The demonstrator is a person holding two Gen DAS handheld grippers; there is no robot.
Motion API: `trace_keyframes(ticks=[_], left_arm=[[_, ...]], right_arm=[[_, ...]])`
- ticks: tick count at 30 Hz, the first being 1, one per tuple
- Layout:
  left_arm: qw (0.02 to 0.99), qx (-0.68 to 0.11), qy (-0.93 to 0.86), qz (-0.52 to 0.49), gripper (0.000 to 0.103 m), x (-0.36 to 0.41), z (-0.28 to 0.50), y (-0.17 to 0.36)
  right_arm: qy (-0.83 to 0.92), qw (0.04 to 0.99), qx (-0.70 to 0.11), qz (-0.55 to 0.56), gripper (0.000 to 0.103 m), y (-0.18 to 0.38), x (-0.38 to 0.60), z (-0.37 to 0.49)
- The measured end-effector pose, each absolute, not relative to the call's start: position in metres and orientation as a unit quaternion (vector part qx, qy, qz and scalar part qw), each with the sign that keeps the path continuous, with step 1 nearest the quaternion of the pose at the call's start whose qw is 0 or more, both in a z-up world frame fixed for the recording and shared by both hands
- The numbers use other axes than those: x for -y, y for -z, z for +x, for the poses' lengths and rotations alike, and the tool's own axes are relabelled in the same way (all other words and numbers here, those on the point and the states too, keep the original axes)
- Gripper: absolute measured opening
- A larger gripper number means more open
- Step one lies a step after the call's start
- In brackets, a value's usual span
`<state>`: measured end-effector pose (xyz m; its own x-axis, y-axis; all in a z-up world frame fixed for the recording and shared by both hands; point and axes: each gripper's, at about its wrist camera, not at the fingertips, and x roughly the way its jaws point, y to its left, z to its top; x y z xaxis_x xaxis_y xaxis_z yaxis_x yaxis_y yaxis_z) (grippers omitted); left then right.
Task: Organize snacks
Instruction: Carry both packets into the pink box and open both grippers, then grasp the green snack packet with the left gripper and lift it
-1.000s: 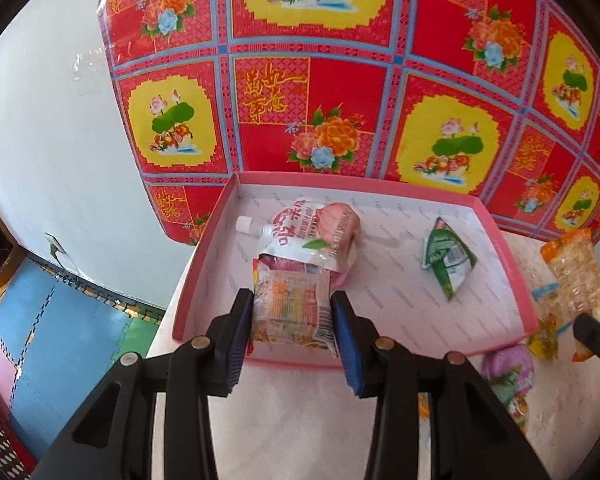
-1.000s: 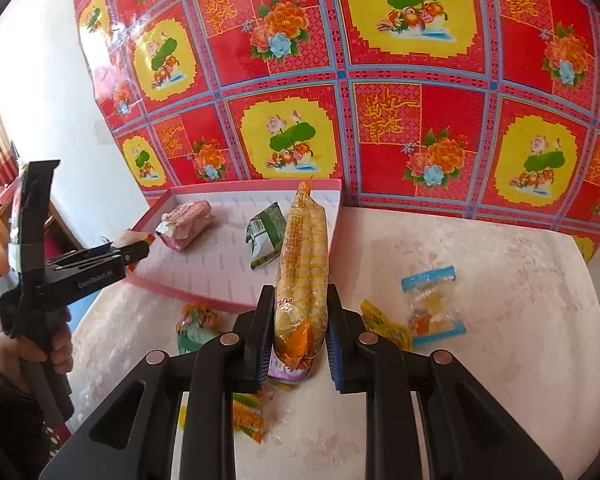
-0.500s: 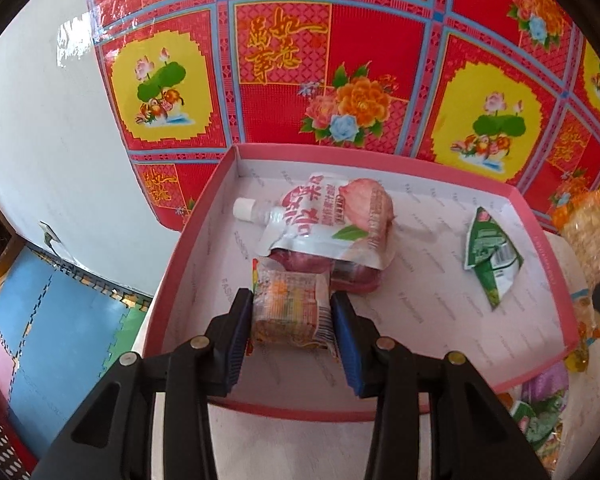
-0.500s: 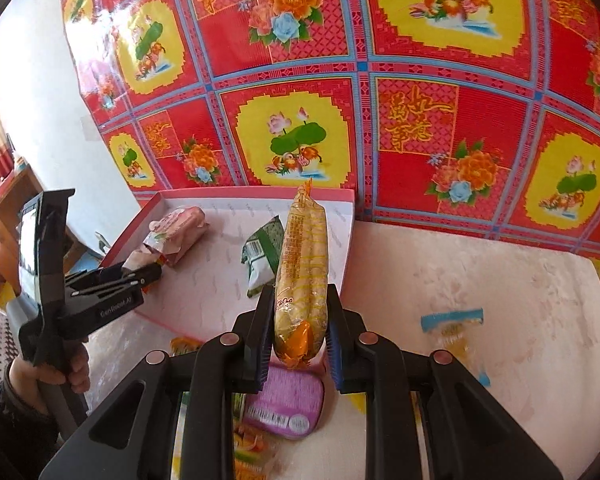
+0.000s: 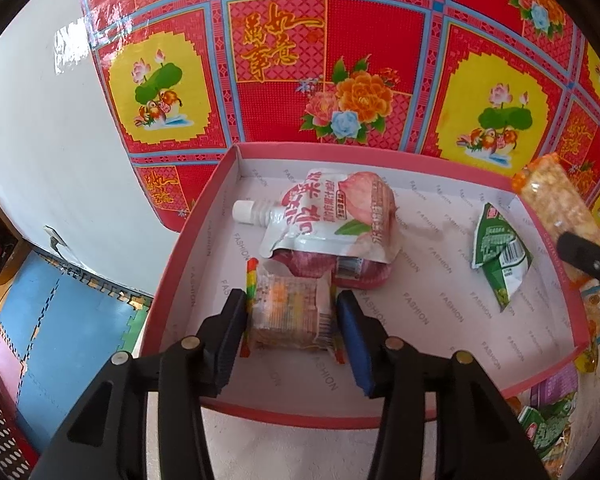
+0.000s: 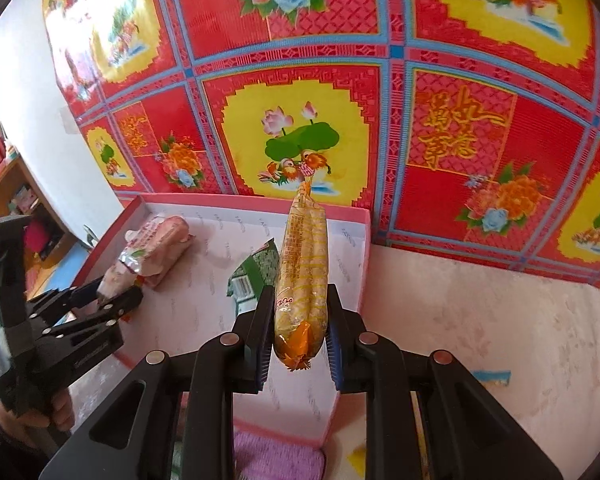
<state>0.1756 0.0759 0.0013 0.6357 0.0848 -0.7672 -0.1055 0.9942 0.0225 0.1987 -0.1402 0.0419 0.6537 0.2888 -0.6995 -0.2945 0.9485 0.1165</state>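
Note:
My left gripper (image 5: pixel 291 312) stands open around a small rainbow-edged biscuit packet (image 5: pixel 290 311) that lies on the floor of the pink box (image 5: pixel 180 248); small gaps show on both sides. A white peach drink pouch (image 5: pixel 332 216) lies just behind it, and a green triangular packet (image 5: pixel 500 256) lies at the box's right. My right gripper (image 6: pixel 298 328) is shut on a long orange corn-stick packet (image 6: pixel 302 276) and holds it upright above the box's near right corner (image 6: pixel 356 240). The left gripper also shows in the right wrist view (image 6: pixel 118 298).
A purple packet (image 6: pixel 276 460) and other loose snacks (image 5: pixel 548 428) lie on the pale table in front of the box. A blue-edged packet (image 6: pixel 494 378) lies to the right. The red patterned wall covering (image 6: pixel 460 120) rises right behind the box. The table's left edge drops to the floor (image 5: pixel 60 320).
My left gripper moved further into the box and its jaws opened off the biscuit packet, which now rests on the box floor. My right gripper carried the corn-stick packet forward over the box.

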Motion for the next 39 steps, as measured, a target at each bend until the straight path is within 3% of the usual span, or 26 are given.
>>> trace_keyframes(ticks=[15, 25, 31, 32, 34, 35, 39], left_arm=[[0.904, -0.423, -0.054, -0.012, 0.050, -0.076, 0.176, -0.001], [0.904, -0.423, -0.054, -0.012, 0.051, -0.076, 0.176, -0.001], [0.905, -0.423, -0.054, -0.013, 0.052, -0.076, 0.176, -0.001], [0.905, -0.423, -0.052, -0.013, 0.055, -0.075, 0.176, -0.001], [0.903, -0.428, -0.030, -0.008, 0.077, -0.070, 0.177, 0.001], [0.902, -0.431, -0.025, 0.000, 0.081, -0.066, 0.178, 0.002], [0.903, -0.429, -0.035, 0.010, 0.083, -0.063, 0.176, 0.001]], right_arm=[[-0.149, 0.905, -0.399, -0.005, 0.024, -0.022, 0.132, 0.221], [-0.155, 0.907, -0.391, 0.002, 0.052, -0.034, 0.141, 0.207], [-0.142, 0.911, -0.387, 0.004, 0.054, -0.042, 0.149, 0.187], [-0.142, 0.912, -0.385, 0.007, 0.054, -0.043, 0.150, 0.183], [-0.144, 0.913, -0.382, 0.008, 0.054, -0.045, 0.154, 0.173], [-0.145, 0.913, -0.381, 0.006, 0.054, -0.045, 0.154, 0.169], [-0.147, 0.913, -0.380, -0.007, 0.055, -0.046, 0.155, 0.152]])
